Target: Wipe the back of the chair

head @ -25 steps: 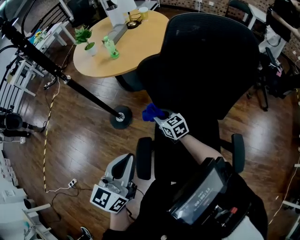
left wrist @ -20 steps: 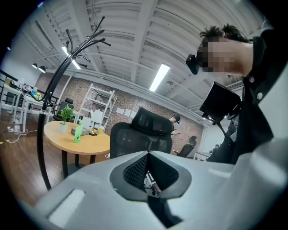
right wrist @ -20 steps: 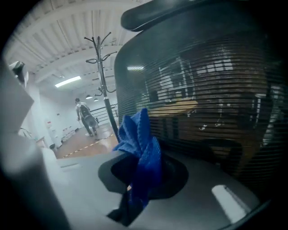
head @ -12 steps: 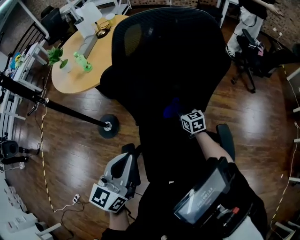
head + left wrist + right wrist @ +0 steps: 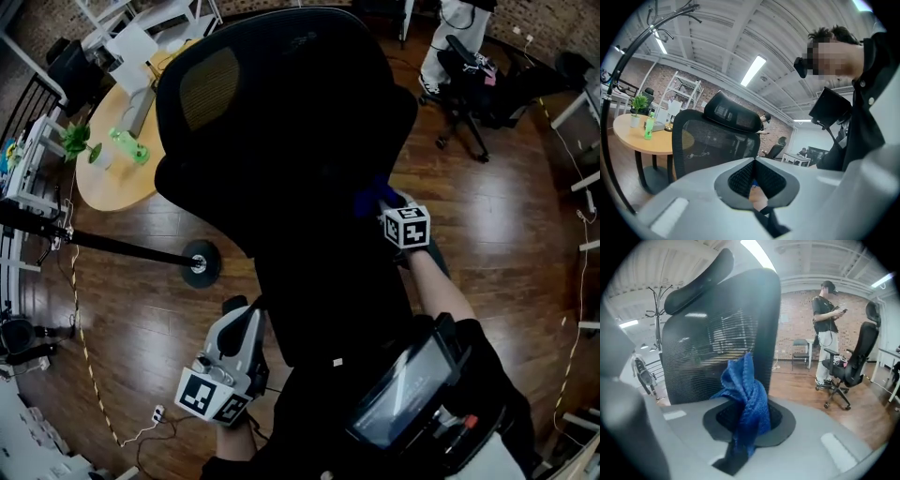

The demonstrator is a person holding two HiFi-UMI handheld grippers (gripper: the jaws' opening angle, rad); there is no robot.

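The right tool (image 5: 749, 420) is gripping the soft, limp blue cloth (image 5: 740, 380) mid-fold beside the likely springy mesh chair back (image 5: 703, 352), while the left tool (image 5: 753, 164) is hanging closed and empty.

A dark wood floor (image 5: 506, 216) lies under a round tabletop (image 5: 108, 183) with a plant (image 5: 75, 141) and green bottle (image 5: 127, 147). A brick wall (image 5: 797, 319) backs a spare office chair (image 5: 851, 366); strip lights (image 5: 752, 70) glow overhead.

Between the fingers (image 5: 780, 420) of the right gripper (image 5: 749, 418), the lower end of the cloth (image 5: 745, 390) is hidden. In the head view those fingers cannot be made out against the chair back (image 5: 291, 122). Whether the chair back is touched by the cloth beyond the fingertips cannot be told.
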